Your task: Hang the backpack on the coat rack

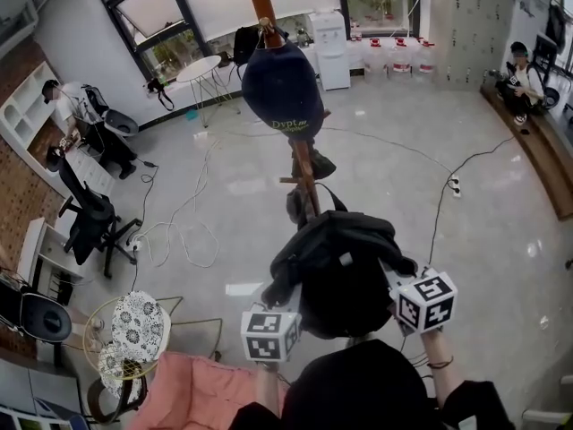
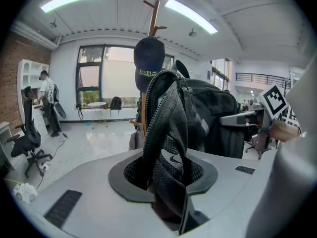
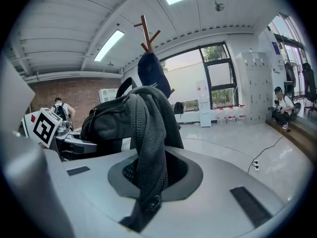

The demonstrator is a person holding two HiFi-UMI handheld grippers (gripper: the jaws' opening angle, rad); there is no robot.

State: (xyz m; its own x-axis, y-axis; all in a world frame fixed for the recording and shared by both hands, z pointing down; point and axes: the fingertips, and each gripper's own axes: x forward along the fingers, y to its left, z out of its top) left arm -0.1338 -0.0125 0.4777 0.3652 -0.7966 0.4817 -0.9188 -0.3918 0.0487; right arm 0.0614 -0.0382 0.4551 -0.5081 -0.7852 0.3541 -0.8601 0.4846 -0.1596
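Note:
I hold a black backpack (image 1: pixel 345 267) up in the air between both grippers, just in front of the wooden coat rack (image 1: pixel 305 164). A dark navy cap (image 1: pixel 283 88) hangs on the rack's upper pegs, and smaller dark items sit lower on its pole. My left gripper (image 1: pixel 288 316) is shut on a grey mesh shoulder strap (image 2: pixel 168 167) of the backpack. My right gripper (image 1: pixel 398 296) is shut on the other mesh strap (image 3: pixel 147 172). The rack's top pegs (image 2: pixel 154 14) rise above the bag in the left gripper view; the rack's pegs (image 3: pixel 146 32) and the cap (image 3: pixel 153 73) also show in the right gripper view.
A pink cushion (image 1: pixel 192 392) and a round lace-covered side table (image 1: pixel 134 330) lie at my lower left. An office chair (image 1: pixel 89 218) and loose cables (image 1: pixel 179 231) occupy the floor to the left. A person (image 1: pixel 67 106) stands far left, another person (image 1: pixel 521 72) sits far right.

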